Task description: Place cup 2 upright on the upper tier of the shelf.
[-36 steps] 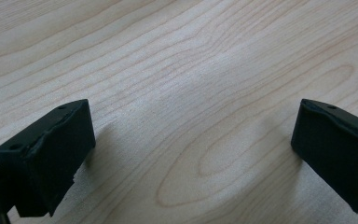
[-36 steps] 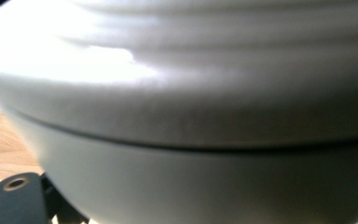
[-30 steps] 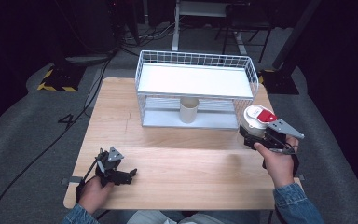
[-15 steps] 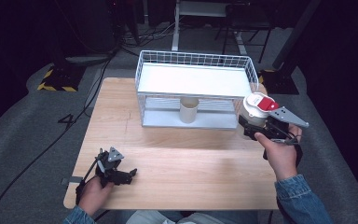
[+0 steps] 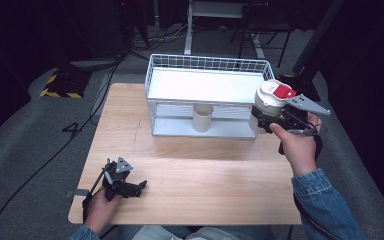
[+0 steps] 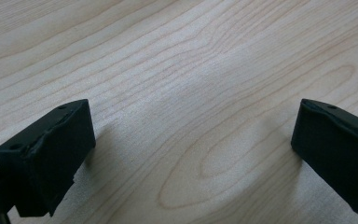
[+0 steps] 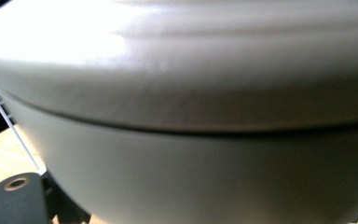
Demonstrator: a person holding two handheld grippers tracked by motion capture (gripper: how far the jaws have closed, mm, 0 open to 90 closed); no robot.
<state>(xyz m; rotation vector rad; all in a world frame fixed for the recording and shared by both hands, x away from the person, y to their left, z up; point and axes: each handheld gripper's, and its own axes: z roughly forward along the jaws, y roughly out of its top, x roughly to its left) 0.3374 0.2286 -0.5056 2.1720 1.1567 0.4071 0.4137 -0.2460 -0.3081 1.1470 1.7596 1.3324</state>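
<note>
A white round tub [image 5: 268, 101] with a red patch on its lid hangs in the air at the right end of the white wire rack [image 5: 207, 65]. My right gripper [image 5: 259, 120] is shut on it from below and behind, level with the rack's upper shelf. In the right gripper view the tub [image 7: 191, 116] looms very close, with one black fingertip [image 7: 16, 196] at the lower left. My left gripper [image 5: 139, 187] rests on the wooden table near its front left corner. Its jaws [image 6: 191, 154] stand wide open over bare wood.
A cream cup [image 5: 202, 117] stands under the rack's upper shelf, on the lower level. The rack sits at the back of the table [image 5: 190, 165]. Dark floor, cables and a yellow-black striped block [image 5: 60, 86] lie beyond the table.
My right gripper has risen with the tub, from just above the table to the height of the rack's upper shelf. The left gripper has stayed where it was.
</note>
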